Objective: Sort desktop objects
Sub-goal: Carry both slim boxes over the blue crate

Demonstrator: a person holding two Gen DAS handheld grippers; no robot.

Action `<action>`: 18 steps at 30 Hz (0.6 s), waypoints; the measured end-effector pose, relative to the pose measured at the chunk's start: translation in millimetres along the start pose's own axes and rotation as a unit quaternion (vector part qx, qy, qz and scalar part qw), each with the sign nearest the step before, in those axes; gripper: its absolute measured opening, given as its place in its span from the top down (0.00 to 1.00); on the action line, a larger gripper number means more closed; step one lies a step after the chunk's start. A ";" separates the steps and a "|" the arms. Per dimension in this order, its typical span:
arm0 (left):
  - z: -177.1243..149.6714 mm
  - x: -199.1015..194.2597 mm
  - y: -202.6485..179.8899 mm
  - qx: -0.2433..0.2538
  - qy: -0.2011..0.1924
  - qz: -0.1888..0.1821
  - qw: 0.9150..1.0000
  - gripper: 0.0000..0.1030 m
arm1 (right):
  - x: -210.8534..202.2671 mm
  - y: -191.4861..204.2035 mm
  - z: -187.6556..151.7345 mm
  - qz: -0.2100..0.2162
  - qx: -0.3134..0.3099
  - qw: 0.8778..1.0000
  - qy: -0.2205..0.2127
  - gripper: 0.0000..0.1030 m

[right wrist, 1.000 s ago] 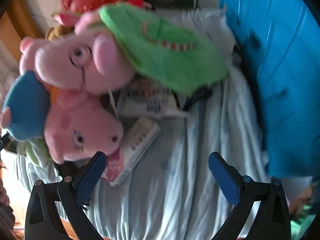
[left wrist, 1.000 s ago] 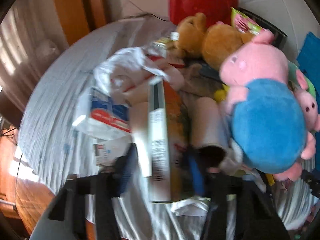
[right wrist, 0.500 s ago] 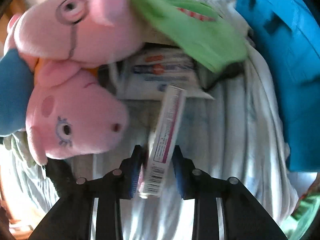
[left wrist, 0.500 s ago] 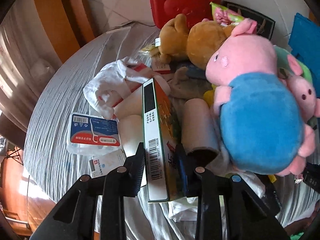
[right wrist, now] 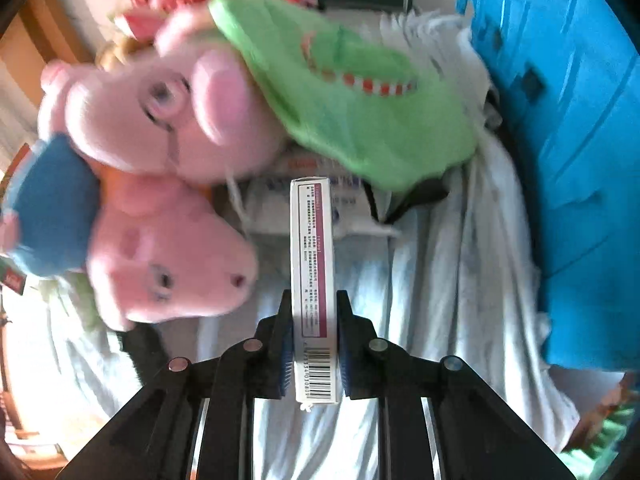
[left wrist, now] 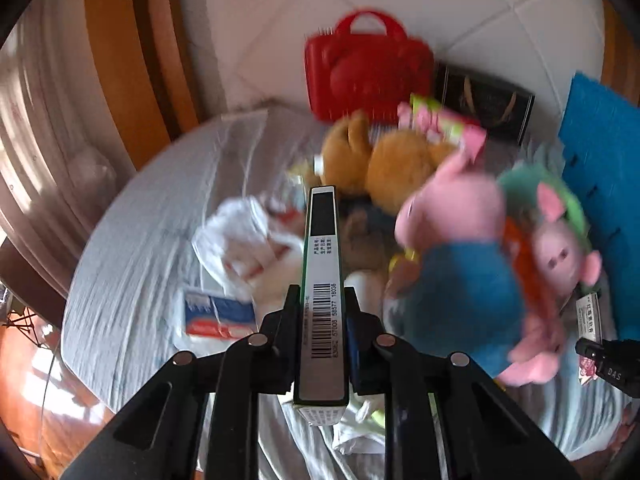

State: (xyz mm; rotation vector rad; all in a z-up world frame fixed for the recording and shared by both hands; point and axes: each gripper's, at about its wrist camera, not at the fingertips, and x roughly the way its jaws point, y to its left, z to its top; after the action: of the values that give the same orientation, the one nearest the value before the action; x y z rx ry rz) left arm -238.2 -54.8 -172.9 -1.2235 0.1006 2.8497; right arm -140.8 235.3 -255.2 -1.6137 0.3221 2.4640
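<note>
Green-edged box (left wrist: 322,280) in left tongs (left wrist: 320,312)

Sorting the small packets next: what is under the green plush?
Under the green plush lies a white packet with blue and red print; its upper part is covered, so whether anything else lies there cannot be seen.

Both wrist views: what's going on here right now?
A person is sorting clutter on a cloth-covered table. The left gripper is shut on a tall green-edged white carton with a barcode, held above the pile. The right gripper is shut on a slim white-and-magenta box. Pink pig plush toys and a red plastic case lie untouched.
</note>
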 end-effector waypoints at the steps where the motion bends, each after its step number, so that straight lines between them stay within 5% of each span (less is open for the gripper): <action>1: 2.6 -5.2 0.1 -0.003 -0.006 0.000 1.000 0.82 | -11.0 -0.2 2.0 0.003 -0.001 1.000 -0.012 0.83; 11: 35.5 -67.5 -33.7 0.009 -0.092 -0.021 0.996 0.82 | -131.9 20.3 42.1 0.018 -0.015 0.987 -0.162 0.82; 18: 60.5 -113.5 -94.7 0.043 -0.150 -0.077 0.985 0.82 | -211.7 -12.0 46.7 0.022 -0.006 0.967 -0.252 0.82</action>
State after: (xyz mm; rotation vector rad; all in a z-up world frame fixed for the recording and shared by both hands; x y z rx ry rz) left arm -198.0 43.1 -53.2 -0.7407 0.1109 2.8205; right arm -94.9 253.4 -43.7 -0.9330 0.2648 2.7934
